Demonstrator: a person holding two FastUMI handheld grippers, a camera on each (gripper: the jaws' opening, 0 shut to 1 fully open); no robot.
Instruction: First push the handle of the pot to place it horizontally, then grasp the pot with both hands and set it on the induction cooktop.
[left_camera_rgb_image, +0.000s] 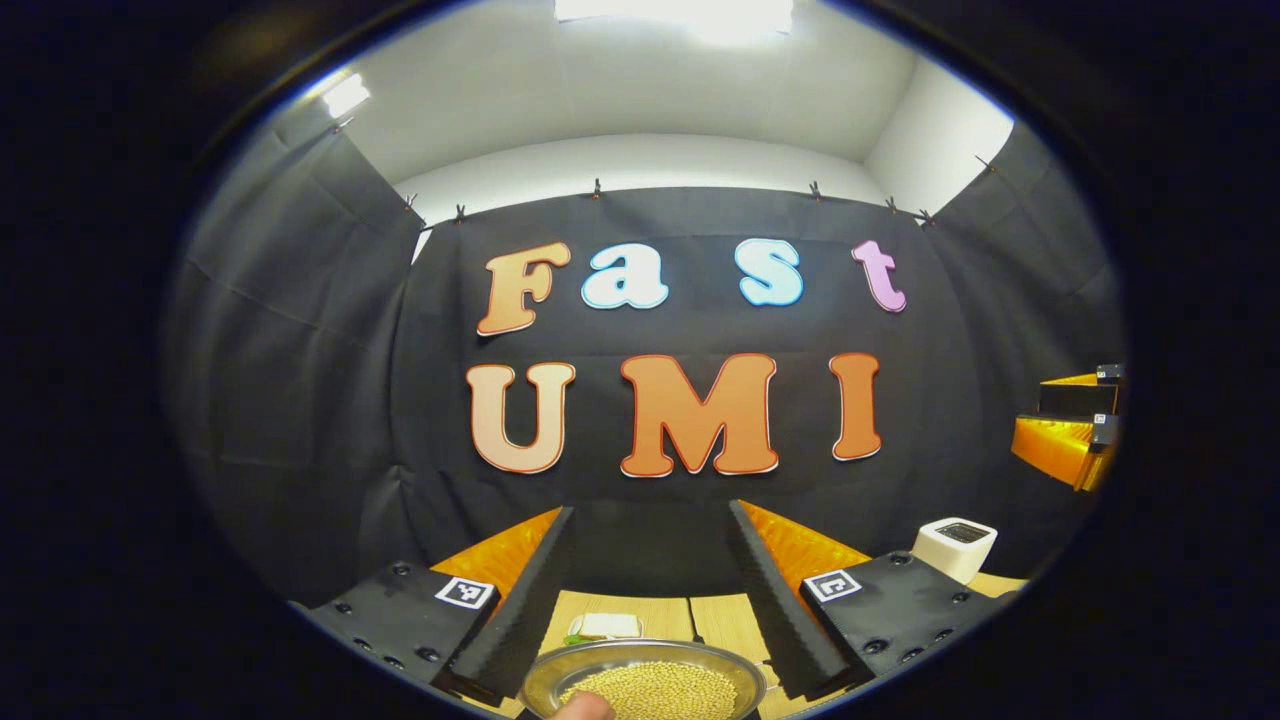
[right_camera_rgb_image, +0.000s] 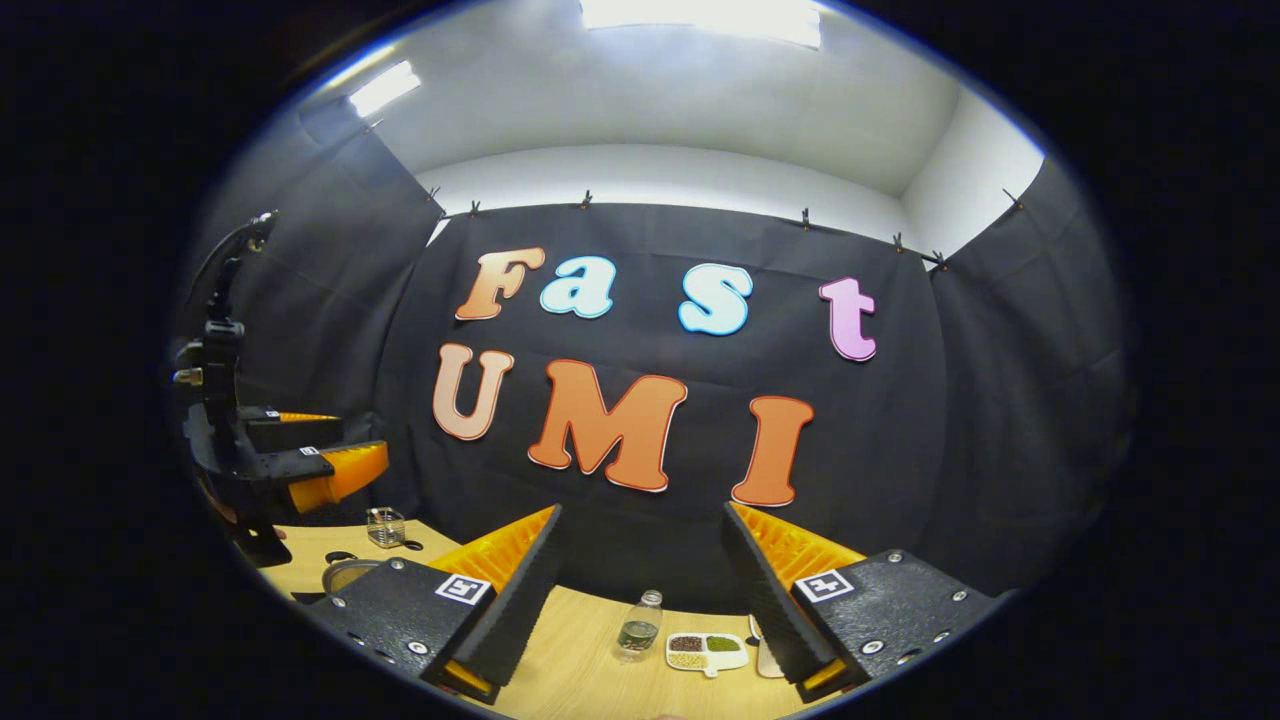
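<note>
Both grippers hang high with fingers spread wide, holding nothing. In the left gripper view the pot (left_camera_rgb_image: 645, 682), full of pale grains, sits at six o'clock below the left gripper (left_camera_rgb_image: 650, 600). The right gripper (right_camera_rgb_image: 640, 600) hovers over the table (right_camera_rgb_image: 590, 650). The handle push looks not yet begun; next, lower toward the pot.

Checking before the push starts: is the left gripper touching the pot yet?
Apart. In the left gripper view the left gripper stands open above the pot, its fingers clear of the rim.

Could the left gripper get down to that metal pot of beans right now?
Probably yes. The left gripper is open, and the pot sits just below, between its fingers, with nothing lying between them.
</note>
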